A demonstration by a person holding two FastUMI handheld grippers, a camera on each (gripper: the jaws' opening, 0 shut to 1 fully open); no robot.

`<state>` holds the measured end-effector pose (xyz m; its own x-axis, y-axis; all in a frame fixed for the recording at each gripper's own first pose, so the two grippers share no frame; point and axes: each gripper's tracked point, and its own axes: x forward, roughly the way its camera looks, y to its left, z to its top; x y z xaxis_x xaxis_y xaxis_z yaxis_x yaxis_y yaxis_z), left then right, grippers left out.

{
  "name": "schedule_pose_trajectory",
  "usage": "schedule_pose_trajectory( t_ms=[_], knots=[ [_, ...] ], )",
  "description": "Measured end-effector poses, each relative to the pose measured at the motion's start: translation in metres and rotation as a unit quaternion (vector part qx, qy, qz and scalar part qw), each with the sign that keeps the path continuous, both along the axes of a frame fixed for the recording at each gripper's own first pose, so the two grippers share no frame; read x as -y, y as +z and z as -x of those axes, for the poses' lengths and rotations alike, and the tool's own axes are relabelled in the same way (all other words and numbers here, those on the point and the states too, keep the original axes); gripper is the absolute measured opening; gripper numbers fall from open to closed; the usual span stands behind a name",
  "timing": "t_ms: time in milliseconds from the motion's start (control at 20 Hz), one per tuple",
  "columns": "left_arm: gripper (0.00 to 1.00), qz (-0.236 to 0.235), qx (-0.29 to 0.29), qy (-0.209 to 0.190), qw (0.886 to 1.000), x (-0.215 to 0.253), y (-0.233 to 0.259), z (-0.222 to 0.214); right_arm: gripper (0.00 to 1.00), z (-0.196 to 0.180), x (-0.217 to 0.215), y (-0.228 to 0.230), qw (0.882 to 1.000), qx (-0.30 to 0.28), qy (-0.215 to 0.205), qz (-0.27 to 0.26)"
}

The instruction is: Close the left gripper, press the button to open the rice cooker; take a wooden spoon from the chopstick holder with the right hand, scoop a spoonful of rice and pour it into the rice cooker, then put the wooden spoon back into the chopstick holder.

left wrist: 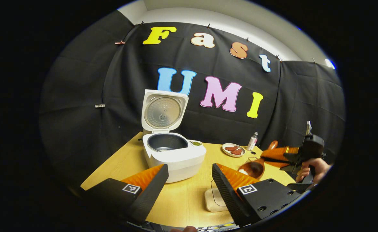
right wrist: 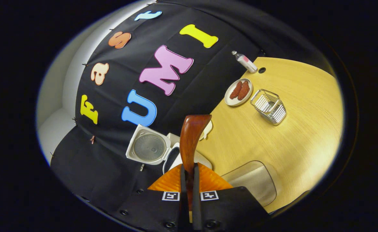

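The surface (left wrist: 189, 199) stretched ahead of the left claw (left wrist: 190, 180), whose fingers stood wide apart with nothing between them. Just beyond that claw sat the rice cooker (left wrist: 172, 154), its lid (left wrist: 163, 111) raised upright at the back and the dark inner pot (left wrist: 167, 142) open to view. In the right gripper view the whole scene lay rolled over, so the rice cooker (right wrist: 156, 151) appeared ahead of the right claw (right wrist: 189, 180) and to its left, lid hinged out sideways.

The right claw was closed on the wooden spoon (right wrist: 190, 141), both fingers pressing the handle. The spoon's long axis ran straight forward from the fingers, away from the camera, the far end curving over the cooker's edge. In the left gripper view the right claw (left wrist: 274, 158) was off to the right of the left claw, held by a hand (left wrist: 314, 169), and the wooden spoon (left wrist: 256, 164) lay roughly level above the surface, its bowl pointing toward the cooker, with something pale at the lower edge of the bowl.

A pale board (left wrist: 213, 201) lay close under the left claw. Far ahead of the right claw stood the wire chopstick holder (right wrist: 269, 106), beside it a plate (right wrist: 238, 91) with brown pieces, and beyond that a small bottle (right wrist: 245, 61).
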<state>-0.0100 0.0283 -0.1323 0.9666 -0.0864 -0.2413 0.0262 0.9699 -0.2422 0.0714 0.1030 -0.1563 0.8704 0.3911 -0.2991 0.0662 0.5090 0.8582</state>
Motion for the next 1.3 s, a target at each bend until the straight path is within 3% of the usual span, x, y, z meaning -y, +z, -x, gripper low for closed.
schedule_pose_trajectory(
  t_ms=[450,700,950,1100,1300],
  knots=[
    [0.95,0.001,-0.003,0.012,1.000,-0.014,-0.007,0.001,0.08,-0.099,-0.081,0.089,0.998,0.061,0.023,0.013],
    [0.94,-0.006,-0.002,0.024,1.000,-0.030,-0.009,-0.003,0.08,-0.152,-0.135,0.095,0.997,0.062,0.034,0.021],
    [0.95,0.001,-0.003,0.030,1.000,-0.042,-0.011,-0.006,0.08,-0.197,-0.190,0.093,0.991,0.087,0.059,0.079],
    [0.95,0.004,-0.006,0.038,0.999,-0.049,-0.015,-0.004,0.08,-0.217,-0.217,0.084,0.983,0.106,0.074,0.132],
    [0.94,-0.002,-0.015,0.045,0.999,-0.059,-0.024,0.002,0.08,-0.234,-0.243,0.058,0.954,0.138,0.106,0.245]
  ],
)
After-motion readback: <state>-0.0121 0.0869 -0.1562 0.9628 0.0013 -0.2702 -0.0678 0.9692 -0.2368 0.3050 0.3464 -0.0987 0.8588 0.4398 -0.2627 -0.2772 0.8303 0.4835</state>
